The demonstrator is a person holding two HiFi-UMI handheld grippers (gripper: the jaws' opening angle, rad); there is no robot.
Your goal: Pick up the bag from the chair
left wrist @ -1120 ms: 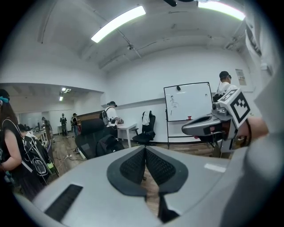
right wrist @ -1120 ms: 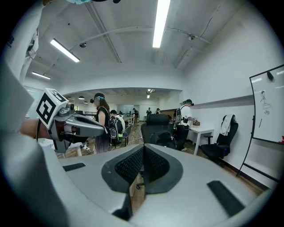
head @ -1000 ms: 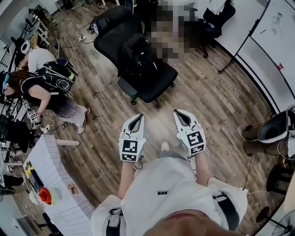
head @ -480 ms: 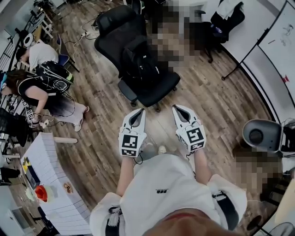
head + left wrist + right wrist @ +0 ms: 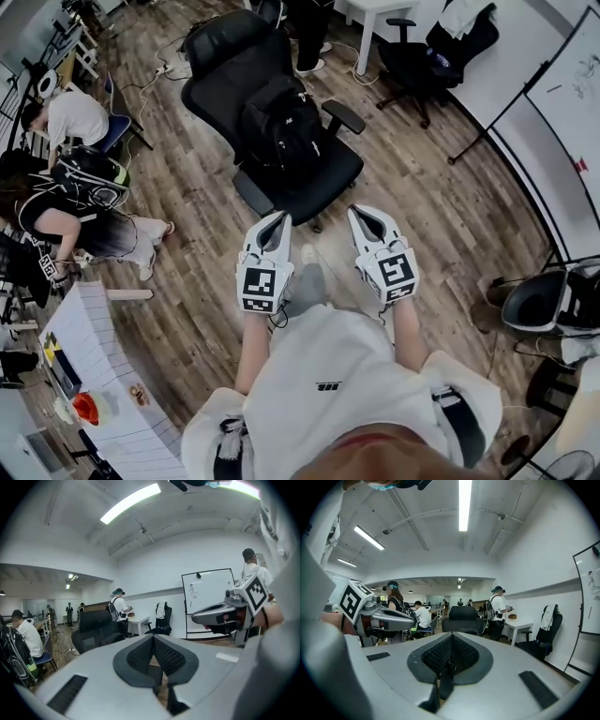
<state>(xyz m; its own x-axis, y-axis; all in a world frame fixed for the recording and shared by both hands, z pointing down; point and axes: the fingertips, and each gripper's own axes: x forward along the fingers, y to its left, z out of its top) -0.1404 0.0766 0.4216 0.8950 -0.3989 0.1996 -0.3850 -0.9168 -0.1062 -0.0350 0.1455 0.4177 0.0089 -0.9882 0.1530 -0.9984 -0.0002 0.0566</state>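
**Head view.** Your left gripper (image 5: pixel 277 221) and right gripper (image 5: pixel 364 216) are held side by side in front of you, both pointing toward 12 o'clock. The black backpack (image 5: pixel 281 127) rests on the seat of the black office chair (image 5: pixel 330 176), leaning against its backrest, at 12 o'clock from the grippers. Neither gripper touches it, and bare wood floor (image 5: pixel 422 216) lies between their tips and the chair base.

**Left gripper view.** The jaws of the left gripper (image 5: pixel 153 641) are pressed together with nothing between them. The chair (image 5: pixel 96 626) sits at about 10 o'clock above the jaws. The right gripper (image 5: pixel 225 613) shows at 2 o'clock.

**Right gripper view.** The right gripper (image 5: pixel 450 649) also has its jaws together and empty. The chair (image 5: pixel 464 617) stands at 12 o'clock just above them, and the left gripper (image 5: pixel 382 613) is at 10 o'clock.

**Step in hand.** You appear to be at the approach stage, with no grasp begun. The next move calls for closing in on the chair, parting the jaws, and finding a strap or top handle. Which one is reachable cannot be told from here.
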